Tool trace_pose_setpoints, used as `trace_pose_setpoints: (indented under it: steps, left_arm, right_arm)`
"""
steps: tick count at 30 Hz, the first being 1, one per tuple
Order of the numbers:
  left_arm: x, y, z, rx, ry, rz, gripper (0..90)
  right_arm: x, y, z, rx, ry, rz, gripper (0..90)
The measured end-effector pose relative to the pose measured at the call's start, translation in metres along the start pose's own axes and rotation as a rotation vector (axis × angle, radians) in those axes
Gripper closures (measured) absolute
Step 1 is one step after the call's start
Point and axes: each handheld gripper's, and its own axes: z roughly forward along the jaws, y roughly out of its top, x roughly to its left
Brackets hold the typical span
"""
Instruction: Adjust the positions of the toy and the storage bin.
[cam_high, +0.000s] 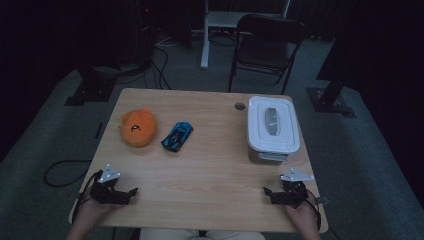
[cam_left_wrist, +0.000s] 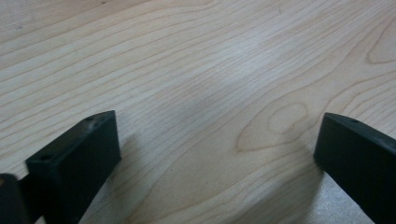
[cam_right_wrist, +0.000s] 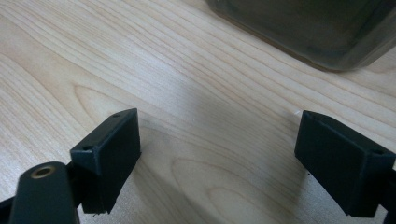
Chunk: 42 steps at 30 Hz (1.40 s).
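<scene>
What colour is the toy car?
Blue with black; the toy car shows best in the high view.

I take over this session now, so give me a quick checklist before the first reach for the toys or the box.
1. Left claw open, nothing between jaws: ok.
2. Right claw open, nothing between jaws: ok.
3. Orange plush toy and blue toy car lie apart: ok.
4. Lid on the white box: ok.
5. Lid latched: cannot tell.
6. Bare table between claws and toys: ok.
</scene>
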Motion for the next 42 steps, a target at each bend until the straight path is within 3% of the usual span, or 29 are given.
trace_pose_setpoints:
  steps: [11, 24, 42]
  left_arm:
    - [-0.002, 0.007, 0.001, 0.034, -0.027, -0.022, 1.5]
    - [-0.011, 0.027, 0.007, 0.055, -0.03, 0.024, 1.6]
    - [-0.023, 0.061, 0.011, 0.049, -0.083, 0.071, 1.6]
  right_arm:
    - [0.0, 0.0, 0.0, 0.0, 0.0, 0.001, 13.7]
    - [0.0, 0.0, 0.0, 0.0, 0.0, 0.002, 13.7]
    - [0.0, 0.0, 0.0, 0.0, 0.0, 0.002, 13.7]
